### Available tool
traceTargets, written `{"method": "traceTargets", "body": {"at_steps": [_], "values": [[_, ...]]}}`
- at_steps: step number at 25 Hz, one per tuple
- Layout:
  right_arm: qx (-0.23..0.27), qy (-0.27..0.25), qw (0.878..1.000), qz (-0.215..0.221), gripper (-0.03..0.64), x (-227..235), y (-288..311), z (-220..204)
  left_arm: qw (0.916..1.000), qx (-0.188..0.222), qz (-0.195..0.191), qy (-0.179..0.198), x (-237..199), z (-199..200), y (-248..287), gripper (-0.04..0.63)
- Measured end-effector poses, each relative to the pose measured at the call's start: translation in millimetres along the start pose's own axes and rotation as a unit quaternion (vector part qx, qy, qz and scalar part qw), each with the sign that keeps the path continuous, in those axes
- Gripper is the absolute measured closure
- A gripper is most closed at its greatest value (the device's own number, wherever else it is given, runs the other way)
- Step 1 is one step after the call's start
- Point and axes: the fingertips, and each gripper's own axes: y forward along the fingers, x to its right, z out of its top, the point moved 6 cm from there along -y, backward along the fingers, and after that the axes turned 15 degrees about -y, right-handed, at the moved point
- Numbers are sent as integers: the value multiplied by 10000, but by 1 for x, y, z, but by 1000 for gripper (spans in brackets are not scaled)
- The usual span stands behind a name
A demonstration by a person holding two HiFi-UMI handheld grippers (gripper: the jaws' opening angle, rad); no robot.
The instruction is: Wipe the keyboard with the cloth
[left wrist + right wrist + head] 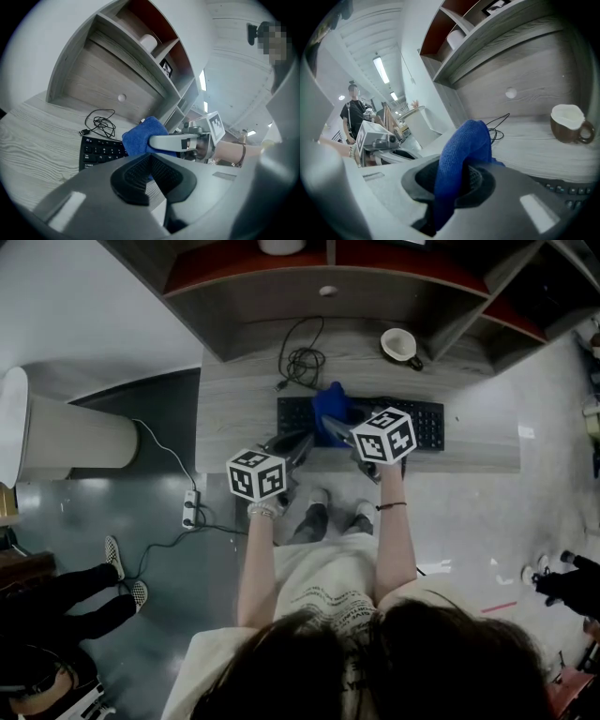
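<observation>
The right gripper [336,427] clamps the blue cloth [330,401] over the left half of the keyboard [424,425]. The left gripper [296,442] hangs at the keyboard's near left corner, jaws together on nothing

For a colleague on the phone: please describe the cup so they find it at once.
On the grey wooden desk, look behind the right half of the black keyboard. The cup stands there: brown outside, white inside, unlike the black cable beside it.

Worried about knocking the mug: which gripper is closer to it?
Right. The right gripper, shut on the cloth over the keyboard, lies nearer the mug; the left gripper sits farther away, by the front edge of the desk.
</observation>
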Motion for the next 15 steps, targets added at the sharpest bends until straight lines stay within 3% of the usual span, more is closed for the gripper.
{"method": "traceTargets", "body": {"at_steps": [15], "values": [[37,3,10000,63,558,-12,24,7,10000,31,52,-53,-18,3,-20,591]]}}
